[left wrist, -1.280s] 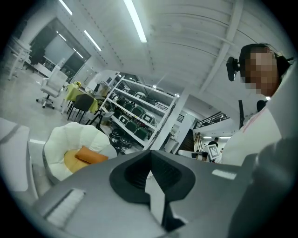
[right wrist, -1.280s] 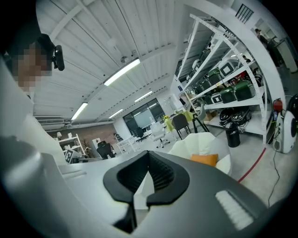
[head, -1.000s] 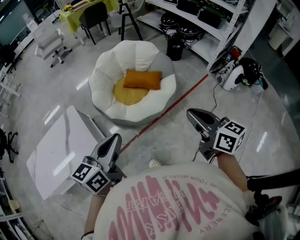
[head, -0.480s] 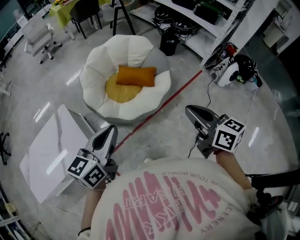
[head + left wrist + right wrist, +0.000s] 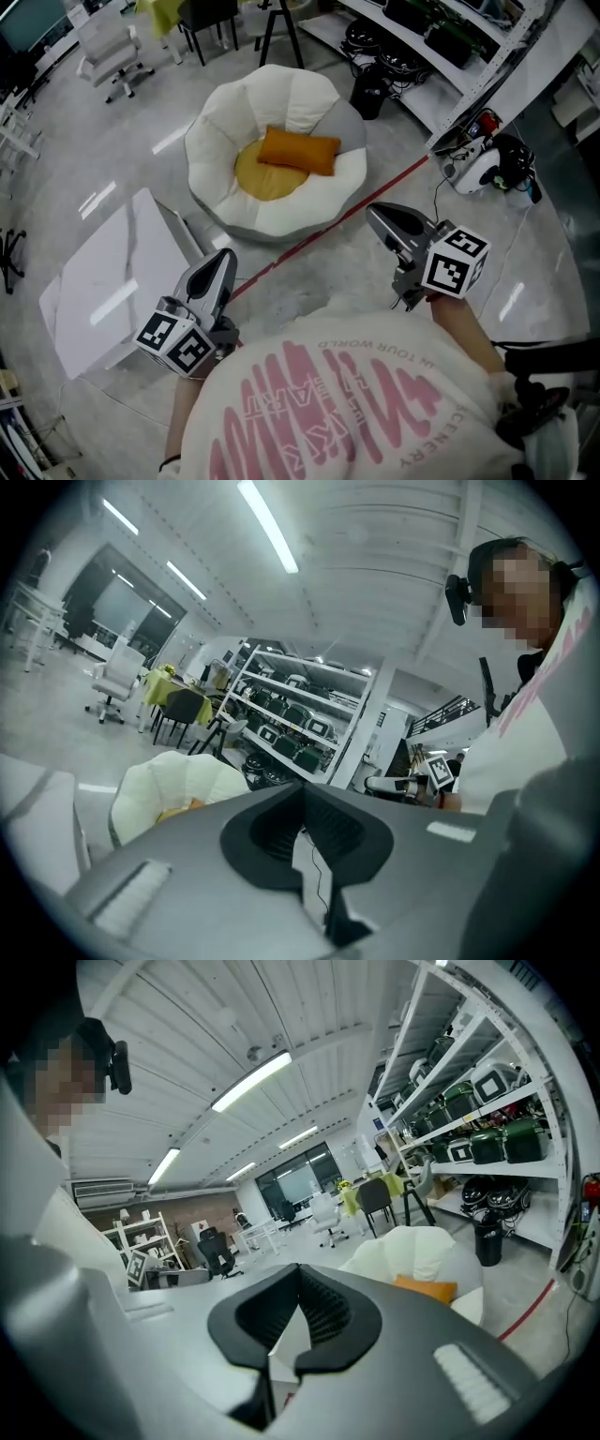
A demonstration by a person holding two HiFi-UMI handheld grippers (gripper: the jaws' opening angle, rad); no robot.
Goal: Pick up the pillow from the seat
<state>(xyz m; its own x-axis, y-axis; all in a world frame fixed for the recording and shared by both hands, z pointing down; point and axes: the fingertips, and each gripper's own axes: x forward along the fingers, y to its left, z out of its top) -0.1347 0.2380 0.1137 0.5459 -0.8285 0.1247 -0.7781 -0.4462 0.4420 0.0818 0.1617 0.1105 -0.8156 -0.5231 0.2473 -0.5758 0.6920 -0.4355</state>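
- Orange rectangular pillow (image 5: 300, 152) lies in the yellow hollow of the white petal-shaped cushion seat (image 5: 220, 117), upper centre of the head view.
- Pillow's long axis runs left to right across the frame, its right end dipping slightly lower.
- Left gripper (image 5: 223, 261) sits lower left, jaws pressed together, nothing between them.
- Right gripper (image 5: 381, 217) sits right of centre, jaws likewise closed and empty.
- Both grippers are well apart from the seat; bare grey floor and a red floor line (image 5: 319, 234) lie between.
- Key relation: the pillow lies above both in the frame, up and to the right of the left gripper, up and to the left of the right one.
- Right gripper looks the nearer. Its own view shows the pillow just right of its jaws; the left gripper view shows only an orange sliver behind the seat's rim, off to the left.
- Judgement: approach not finished; the jaws must open before any grasp, likely across the pillow's short side.
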